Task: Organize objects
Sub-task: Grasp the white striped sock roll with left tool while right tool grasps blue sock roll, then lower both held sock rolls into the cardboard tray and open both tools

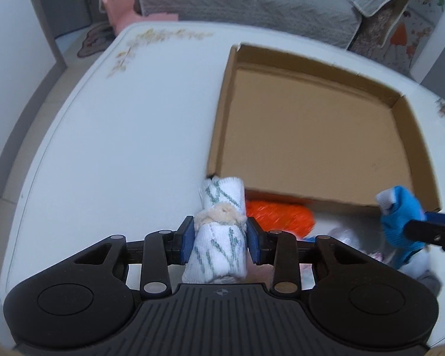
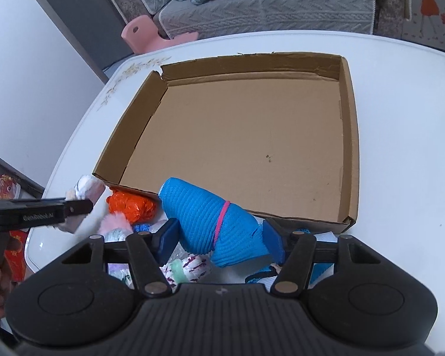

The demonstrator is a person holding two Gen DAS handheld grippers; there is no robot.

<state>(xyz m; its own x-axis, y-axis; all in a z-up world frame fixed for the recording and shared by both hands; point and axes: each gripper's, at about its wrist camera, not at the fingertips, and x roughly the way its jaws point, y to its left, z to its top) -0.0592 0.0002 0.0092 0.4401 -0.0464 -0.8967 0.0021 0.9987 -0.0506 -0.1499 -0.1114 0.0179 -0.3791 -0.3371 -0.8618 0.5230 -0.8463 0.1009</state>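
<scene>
1. Left gripper [image 1: 217,241]: we have the blue pads closed on a rolled white sock bundle [image 1: 221,231]. It's white knit with grey-green dashes and a beige fuzzy band around the middle. It's held above the white table [image 1: 118,136], just short of the box's near-left corner.
2. Orange crinkly item [image 1: 281,212] lies on the table against the box's near wall, just right of the white bundle.
3. Cardboard box [image 2: 348,136]: shallow, open-topped, brown, far-left corner torn open. We see nothing on its floor.
4. Right gripper [image 2: 219,235]: we grip a rolled blue sock bundle [image 2: 210,222]. It's a bright blue ribbed knit with a thin pink band across it, tilted with the far end up and to the left over the box's near wall. Jaws are about half closed, pads pressing both sides.
5. Loose pile [image 2: 190,264] under the right gripper: pink, mint and white fabric bits, details unclear.
</scene>
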